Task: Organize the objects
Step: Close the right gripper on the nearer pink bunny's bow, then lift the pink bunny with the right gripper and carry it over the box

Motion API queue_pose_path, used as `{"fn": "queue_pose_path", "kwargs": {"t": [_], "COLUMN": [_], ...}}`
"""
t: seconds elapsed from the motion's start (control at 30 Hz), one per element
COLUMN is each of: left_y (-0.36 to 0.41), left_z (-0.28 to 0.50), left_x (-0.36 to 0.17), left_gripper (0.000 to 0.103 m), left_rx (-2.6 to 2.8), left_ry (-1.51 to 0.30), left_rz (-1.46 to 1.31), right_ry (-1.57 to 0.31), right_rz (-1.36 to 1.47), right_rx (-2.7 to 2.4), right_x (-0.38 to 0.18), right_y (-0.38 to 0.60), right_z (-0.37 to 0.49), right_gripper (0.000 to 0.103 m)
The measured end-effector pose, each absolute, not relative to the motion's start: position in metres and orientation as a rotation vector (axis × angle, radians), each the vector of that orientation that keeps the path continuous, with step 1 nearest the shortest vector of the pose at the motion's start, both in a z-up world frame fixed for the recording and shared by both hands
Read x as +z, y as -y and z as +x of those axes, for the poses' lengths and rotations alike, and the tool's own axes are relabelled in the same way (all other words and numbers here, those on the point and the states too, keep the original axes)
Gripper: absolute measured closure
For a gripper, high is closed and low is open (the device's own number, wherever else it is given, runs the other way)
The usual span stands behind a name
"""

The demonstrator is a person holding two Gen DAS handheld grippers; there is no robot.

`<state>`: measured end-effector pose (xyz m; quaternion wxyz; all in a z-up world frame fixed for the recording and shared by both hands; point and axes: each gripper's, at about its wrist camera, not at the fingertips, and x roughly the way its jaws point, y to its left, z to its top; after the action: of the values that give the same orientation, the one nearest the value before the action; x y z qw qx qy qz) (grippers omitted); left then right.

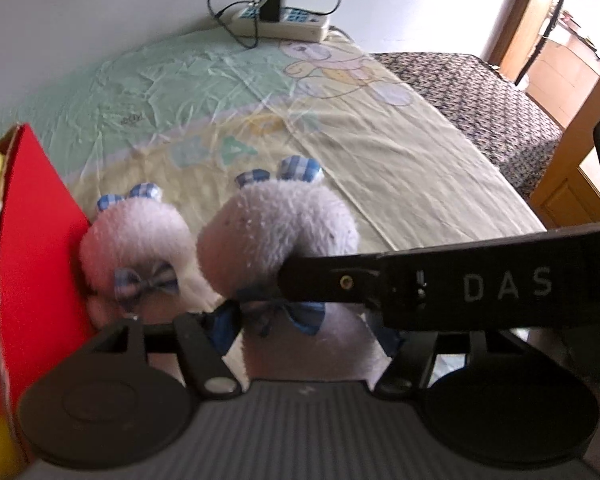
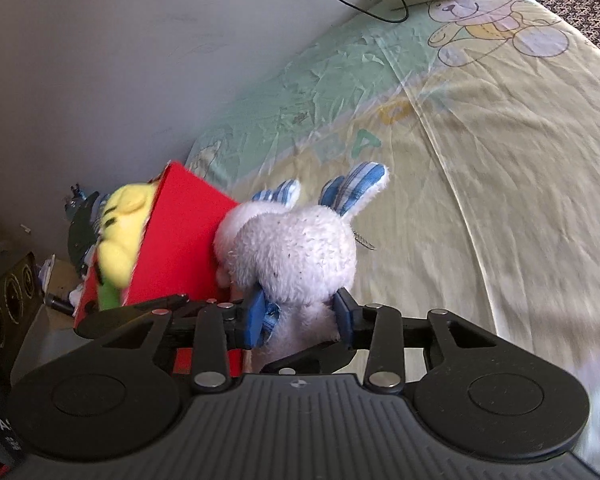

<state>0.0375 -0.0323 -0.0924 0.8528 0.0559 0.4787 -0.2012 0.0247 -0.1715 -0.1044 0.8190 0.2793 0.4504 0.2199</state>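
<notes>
The right tool (image 2: 300, 316) is clamped on the neck of a fluffy white plush rabbit with blue checked ears (image 2: 296, 252), its blue pads pressing from both sides. A second matching white plush rabbit (image 1: 134, 248) sits at its 9 o'clock, against a red cardboard box (image 1: 36, 240) holding a yellow plush toy (image 2: 122, 232). Both rabbits rest on the bed's pale printed sheet (image 1: 380, 168). The left tool (image 1: 300, 332) reaches beneath the nearer rabbit; I cannot tell how far it is open. A white power strip (image 1: 284, 20) lies at 12 o'clock.
</notes>
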Motion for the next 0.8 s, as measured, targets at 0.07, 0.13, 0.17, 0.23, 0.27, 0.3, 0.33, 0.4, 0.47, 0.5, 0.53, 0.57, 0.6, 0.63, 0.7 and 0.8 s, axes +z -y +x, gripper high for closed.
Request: {"fn": "queue_pose_path", "kwargs": {"t": [0.07,0.13,0.17,0.23,0.27,0.3,0.33,0.4,0.47,0.5,0.53,0.57,0.6,0.63,0.7,0.8], "left_y": [0.036,0.038,0.039,0.039,0.037,0.036,0.033,0.024,0.013,0.008,0.002,-0.005,-0.011,-0.018,-0.036,-0.064], "left_z": [0.024,0.01,0.003,-0.011,-0.02,-0.026,-0.032,-0.046,-0.058,-0.063,-0.068,-0.074,-0.079,-0.084,-0.092,-0.105], "left_x": [-0.088,-0.085,-0.083,-0.081,-0.08,-0.079,-0.079,-0.079,-0.079,-0.079,-0.078,-0.077,-0.076,-0.075,-0.074,-0.074], "left_gripper": [0.035,0.035,0.035,0.035,0.035,0.035,0.035,0.035,0.035,0.035,0.035,0.035,0.035,0.035,0.035,0.035], "left_rx": [-0.427,-0.427,-0.425,-0.415,-0.407,-0.4,-0.391,-0.373,-0.353,-0.344,-0.335,-0.325,-0.316,-0.308,-0.291,-0.266], "left_ry": [-0.999,-0.995,-0.995,-0.991,-0.987,-0.988,-0.993,-1.003,-1.014,-1.018,-1.021,-1.023,-1.024,-1.026,-1.034,-1.037], "left_rz": [0.14,0.15,0.154,0.165,0.17,0.17,0.167,0.156,0.151,0.149,0.148,0.147,0.144,0.138,0.122,0.103], "right_ry": [-0.963,-0.971,-0.975,-0.982,-0.991,-1.0,-1.012,-1.036,-1.06,-1.069,-1.082,-1.094,-1.108,-1.121,-1.138,-1.166], "right_rz": [0.588,0.584,0.585,0.573,0.565,0.558,0.55,0.529,0.504,0.491,0.475,0.461,0.446,0.43,0.404,0.385], "right_rx": [0.479,0.495,0.506,0.535,0.549,0.563,0.581,0.616,0.652,0.669,0.689,0.705,0.721,0.738,0.767,0.807], "right_x": [-0.102,-0.102,-0.101,-0.101,-0.101,-0.101,-0.102,-0.102,-0.101,-0.101,-0.099,-0.099,-0.098,-0.098,-0.097,-0.097], "right_y": [0.17,0.168,0.167,0.161,0.158,0.154,0.148,0.136,0.121,0.114,0.104,0.096,0.087,0.076,0.056,0.023], "right_z": [0.016,0.008,0.004,-0.003,-0.007,-0.011,-0.015,-0.02,-0.024,-0.027,-0.03,-0.032,-0.033,-0.034,-0.036,-0.038], "right_gripper": [0.063,0.063,0.063,0.063,0.063,0.063,0.063,0.063,0.063,0.063,0.063,0.063,0.063,0.063,0.063,0.063]}}
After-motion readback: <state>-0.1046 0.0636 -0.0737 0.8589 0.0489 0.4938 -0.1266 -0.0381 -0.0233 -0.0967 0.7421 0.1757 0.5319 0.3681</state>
